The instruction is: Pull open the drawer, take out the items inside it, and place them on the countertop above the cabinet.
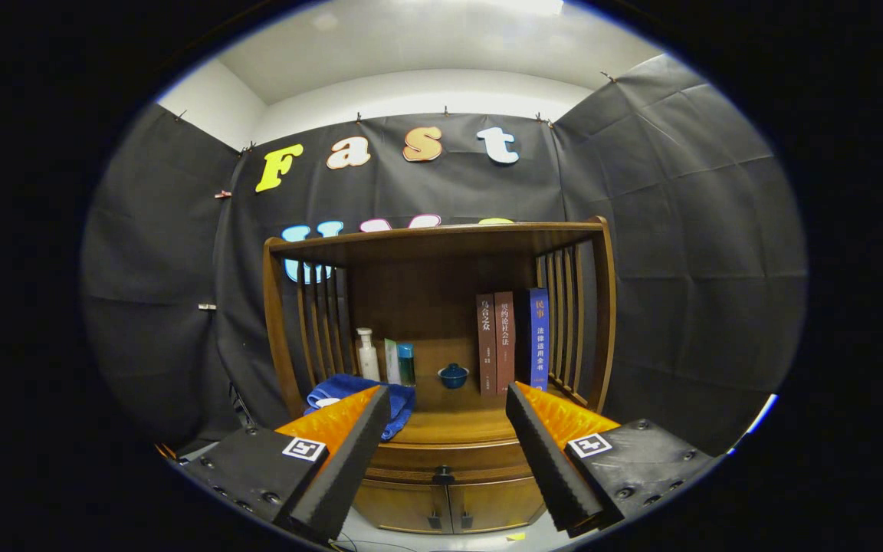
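On the cabinet's tabletop (449,425) you see three books (510,341) standing upright, one white bottle (367,354), one teal container (406,363), one small blue lidded pot (453,376) and one blue towel (349,391). The drawer (441,460), shut, with its dark knob (443,475), lies ahead between your jaws. Your gripper (448,418) has its jaws spread wide, holding and touching nothing.
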The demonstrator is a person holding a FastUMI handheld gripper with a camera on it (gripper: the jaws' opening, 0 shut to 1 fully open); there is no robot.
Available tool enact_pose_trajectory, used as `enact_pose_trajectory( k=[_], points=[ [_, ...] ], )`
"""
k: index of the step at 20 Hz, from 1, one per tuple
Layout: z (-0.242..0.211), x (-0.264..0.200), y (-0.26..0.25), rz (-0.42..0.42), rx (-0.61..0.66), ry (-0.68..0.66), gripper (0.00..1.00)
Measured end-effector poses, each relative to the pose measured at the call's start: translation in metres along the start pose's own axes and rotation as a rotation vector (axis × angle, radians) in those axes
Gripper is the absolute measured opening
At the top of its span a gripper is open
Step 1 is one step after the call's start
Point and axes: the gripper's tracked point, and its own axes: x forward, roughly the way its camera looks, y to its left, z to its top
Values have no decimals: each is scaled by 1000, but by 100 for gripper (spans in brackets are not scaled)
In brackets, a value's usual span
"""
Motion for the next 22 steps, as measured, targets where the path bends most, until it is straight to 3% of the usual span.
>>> enact_pose_trajectory(
  k=[10,22],
  points=[
    [-55,38,4,16,-16,60,99],
    [-193,105,-1,7,35,258,99]
  ],
)
